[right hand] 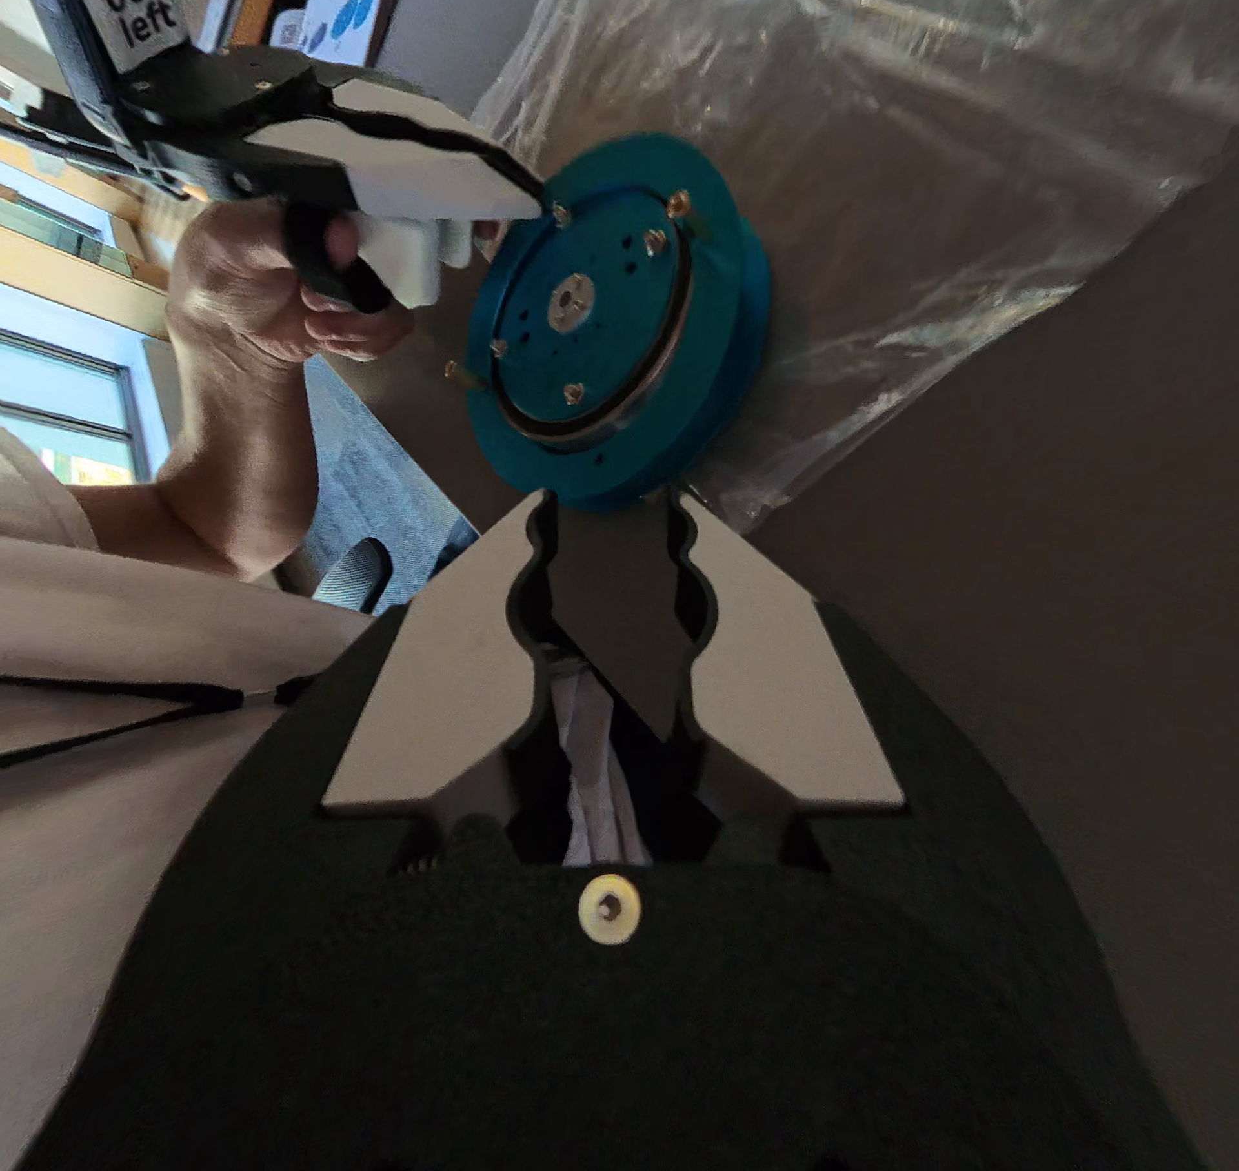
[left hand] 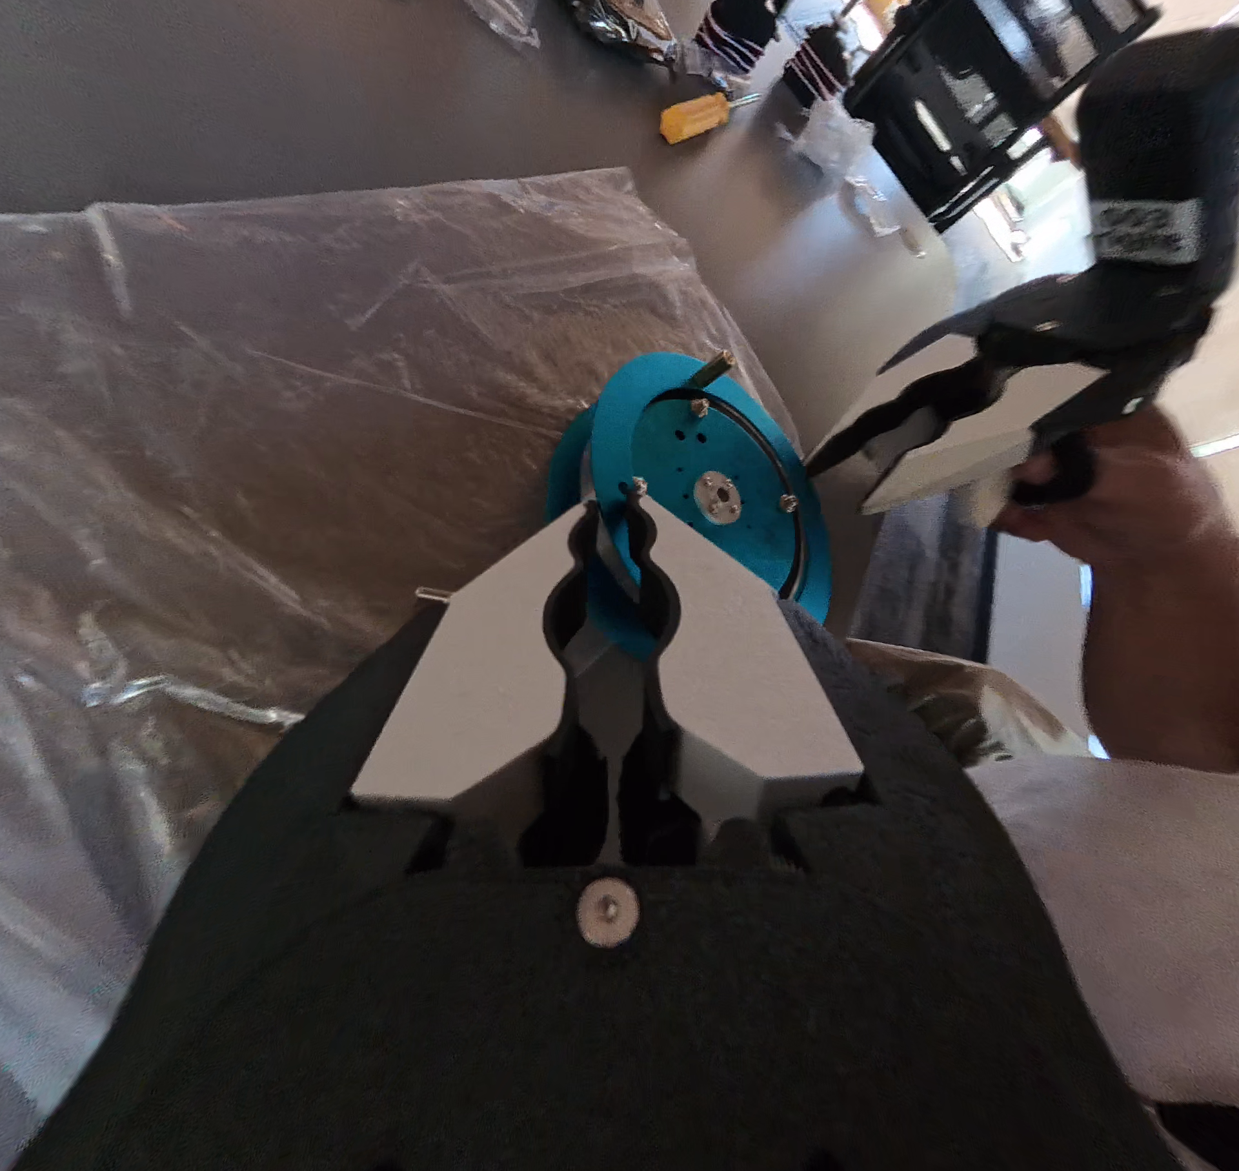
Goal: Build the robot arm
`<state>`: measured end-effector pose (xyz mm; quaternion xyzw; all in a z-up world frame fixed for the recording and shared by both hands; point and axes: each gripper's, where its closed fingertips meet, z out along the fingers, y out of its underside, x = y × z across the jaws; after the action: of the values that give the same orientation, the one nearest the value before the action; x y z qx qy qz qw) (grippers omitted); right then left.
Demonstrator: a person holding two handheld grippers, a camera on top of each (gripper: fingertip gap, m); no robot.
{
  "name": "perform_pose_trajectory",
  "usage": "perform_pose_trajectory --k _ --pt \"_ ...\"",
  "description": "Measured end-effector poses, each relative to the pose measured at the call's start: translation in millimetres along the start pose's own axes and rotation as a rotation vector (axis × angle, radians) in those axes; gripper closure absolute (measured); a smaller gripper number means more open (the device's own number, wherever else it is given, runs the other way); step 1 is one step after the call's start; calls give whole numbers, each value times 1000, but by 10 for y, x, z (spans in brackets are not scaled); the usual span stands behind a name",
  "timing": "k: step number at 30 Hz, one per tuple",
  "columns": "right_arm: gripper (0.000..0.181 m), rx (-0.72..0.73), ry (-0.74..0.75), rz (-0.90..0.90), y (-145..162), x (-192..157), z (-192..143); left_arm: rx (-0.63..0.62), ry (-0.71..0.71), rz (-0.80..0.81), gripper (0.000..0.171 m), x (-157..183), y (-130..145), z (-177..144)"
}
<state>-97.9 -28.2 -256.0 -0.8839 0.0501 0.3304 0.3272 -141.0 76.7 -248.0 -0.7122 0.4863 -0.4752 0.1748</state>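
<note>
While my left gripper (left hand: 613, 508) is clamped on the rim of the blue wheel (left hand: 711, 488), the wheel hangs tilted above the clear plastic sheet (left hand: 302, 401) that covers the grey table (left hand: 335, 99). My right gripper (right hand: 613, 501) stands with its fingers spread, tips just at the wheel's lower edge; whether they touch it I cannot quite tell through the blur. Brass standoffs (right hand: 678, 203) stick up from the wheel's face around a silver hub (right hand: 571, 302). Farther back on the table lies a yellow-handled tool (left hand: 694, 118).

One blue wheel (left hand: 711, 468), two tongs, one plastic sheet (left hand: 302, 367).
</note>
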Motion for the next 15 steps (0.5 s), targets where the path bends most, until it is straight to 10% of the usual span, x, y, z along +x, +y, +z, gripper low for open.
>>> perform_pose_trajectory --k 15 --pt "171 134 -197 246 -210 -11 242 -43 115 -178 161 -28 43 39"
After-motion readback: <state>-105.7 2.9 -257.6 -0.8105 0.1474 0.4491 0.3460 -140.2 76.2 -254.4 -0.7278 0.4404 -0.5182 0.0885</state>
